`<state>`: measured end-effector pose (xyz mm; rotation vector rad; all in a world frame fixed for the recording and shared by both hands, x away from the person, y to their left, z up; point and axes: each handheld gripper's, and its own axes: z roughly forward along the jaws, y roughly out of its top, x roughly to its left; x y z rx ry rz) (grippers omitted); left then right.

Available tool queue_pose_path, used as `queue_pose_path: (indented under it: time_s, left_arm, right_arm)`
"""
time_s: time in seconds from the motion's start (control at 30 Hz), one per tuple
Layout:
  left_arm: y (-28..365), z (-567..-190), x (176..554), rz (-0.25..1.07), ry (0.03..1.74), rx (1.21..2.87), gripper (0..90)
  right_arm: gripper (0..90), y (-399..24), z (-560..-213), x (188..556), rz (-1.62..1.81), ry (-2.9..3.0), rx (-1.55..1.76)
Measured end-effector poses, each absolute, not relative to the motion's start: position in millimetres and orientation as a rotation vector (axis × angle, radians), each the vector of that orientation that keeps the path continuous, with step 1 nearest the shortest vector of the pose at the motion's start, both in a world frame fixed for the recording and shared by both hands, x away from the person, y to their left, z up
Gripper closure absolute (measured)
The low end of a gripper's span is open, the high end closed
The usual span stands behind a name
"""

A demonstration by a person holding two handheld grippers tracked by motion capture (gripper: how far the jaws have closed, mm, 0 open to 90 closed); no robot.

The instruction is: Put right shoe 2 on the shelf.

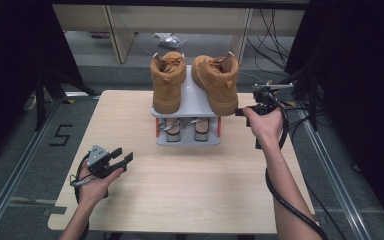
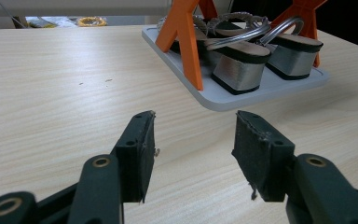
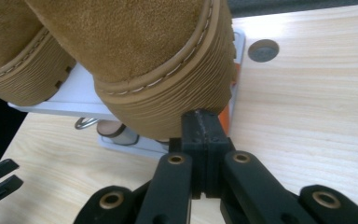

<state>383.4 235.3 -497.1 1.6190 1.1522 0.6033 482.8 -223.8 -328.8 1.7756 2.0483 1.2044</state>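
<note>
A light wooden table (image 1: pixel 180 190) is seen from above, with a grey two-tier shoe rack (image 1: pixel 194 97) on orange legs set near its far edge. Two tan suede boots are stood on the rack's top shelf, heels toward the person: the left boot (image 1: pixel 168 80) upright, the right boot (image 1: pixel 217 82) tilted and angled toward the rack's right edge. On the lower shelf, a pair of block-heeled sandals (image 2: pixel 242 60) with metal straps is placed side by side between the orange legs. The right gripper (image 1: pixel 241 112) is held at the rack's right side, its jaws pressed fully together with nothing between them, and their joined tip is brought against the ribbed sole at the heel of the right boot (image 3: pixel 168 98); whether it actually touches cannot be told. The left gripper (image 1: pixel 122 157) is rested low over the table's near left part, well apart from the rack, its jaws spread wide and empty above bare wood, as seen in the left gripper view (image 2: pixel 193 135).
</note>
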Motion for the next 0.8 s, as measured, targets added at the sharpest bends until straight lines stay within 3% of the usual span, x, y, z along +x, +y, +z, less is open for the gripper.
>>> queue_pose_path:
  time_s: [0.8]
  left_arm:
    - [235.8, -498.4, 383.4, 0.598, 1.153, 1.614, 47.4]
  right_arm:
    - [90.0, -185.2, -332.8, 488.4, 1.240, 2.106, 1.768]
